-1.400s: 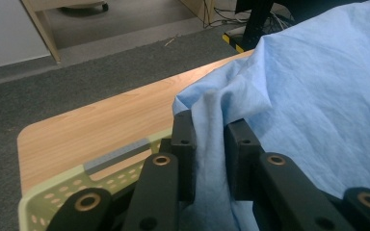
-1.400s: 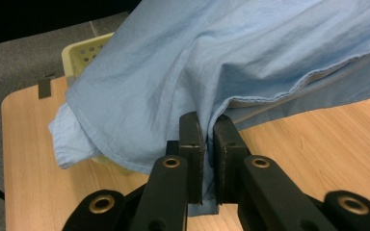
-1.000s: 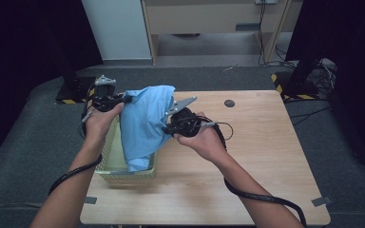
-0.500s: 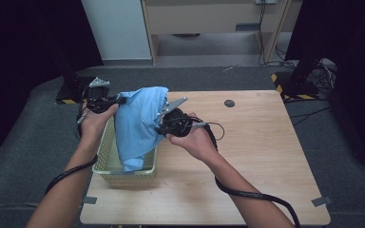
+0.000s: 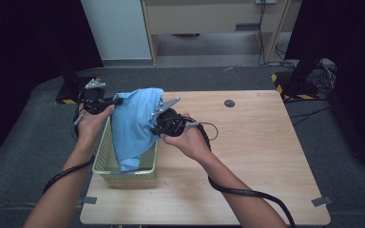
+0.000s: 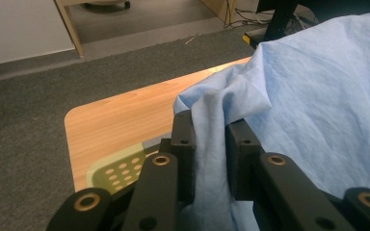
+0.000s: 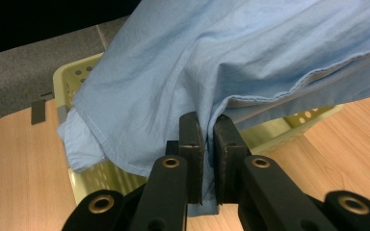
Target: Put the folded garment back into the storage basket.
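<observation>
While both arms reach in over the near-left part of the wooden table (image 5: 266, 156), a light blue cloth (image 5: 133, 126) hangs stretched between the two tongs above a pale green perforated basket (image 5: 105, 156). The left gripper (image 5: 108, 101) sits at the cloth's upper left edge, and from its own camera the left gripper (image 6: 207, 144) has its two black jaws closed narrowly on a bunched fold of the blue cloth (image 6: 318, 110), which rises between them and spreads away to the right of the jaws; a corner of the basket (image 6: 118, 168) and the table (image 6: 125, 110) lie below and to the left of them. The right gripper (image 5: 156, 124) meets the cloth on its opposite side, just beside the basket's right wall. Seen along its jaws, the right gripper (image 7: 206, 139) is pinched nearly closed on a hemmed edge of the cloth (image 7: 212, 57), which drapes above and ahead of the jaws, its lower corner hanging into the basket (image 7: 96, 180) beyond them. The lower end of the cloth dips inside the basket, below and between the two tongs. A small dark round disc (image 5: 229, 103) lies on the table well apart from the right gripper, on its far right side. A black cable (image 5: 247, 192) trails back along the right forearm.
</observation>
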`<state>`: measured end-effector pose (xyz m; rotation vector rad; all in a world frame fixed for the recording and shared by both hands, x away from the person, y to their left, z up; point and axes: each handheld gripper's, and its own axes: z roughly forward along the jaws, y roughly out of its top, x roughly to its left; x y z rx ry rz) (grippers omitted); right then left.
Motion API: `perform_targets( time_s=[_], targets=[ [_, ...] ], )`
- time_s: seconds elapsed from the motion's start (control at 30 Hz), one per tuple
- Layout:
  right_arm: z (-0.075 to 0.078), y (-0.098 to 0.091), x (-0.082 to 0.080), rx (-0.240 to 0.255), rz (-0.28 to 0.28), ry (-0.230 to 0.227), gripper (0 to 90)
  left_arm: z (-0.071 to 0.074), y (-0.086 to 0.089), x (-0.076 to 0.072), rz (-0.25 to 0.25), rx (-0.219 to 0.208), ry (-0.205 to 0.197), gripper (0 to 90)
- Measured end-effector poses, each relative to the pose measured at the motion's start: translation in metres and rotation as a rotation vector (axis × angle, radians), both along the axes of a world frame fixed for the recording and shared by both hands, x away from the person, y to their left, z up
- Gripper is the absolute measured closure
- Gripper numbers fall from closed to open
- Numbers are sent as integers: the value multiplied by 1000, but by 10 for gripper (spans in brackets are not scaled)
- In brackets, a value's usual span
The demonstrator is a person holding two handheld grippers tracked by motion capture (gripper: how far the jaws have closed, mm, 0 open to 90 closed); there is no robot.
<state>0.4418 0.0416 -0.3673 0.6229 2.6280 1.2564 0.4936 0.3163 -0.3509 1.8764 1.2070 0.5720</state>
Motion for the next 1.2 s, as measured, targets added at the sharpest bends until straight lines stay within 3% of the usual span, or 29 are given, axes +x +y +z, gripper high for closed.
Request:
perform_targets(
  time_s=[0.8,1.2],
  targets=[
    [-29,26,1,-15,21,38,839,-32,24,-5,39,-13,37,769],
    [-44,34,0,-21,18,54,836,-42,31,-7,43,0,54,768]
  ],
)
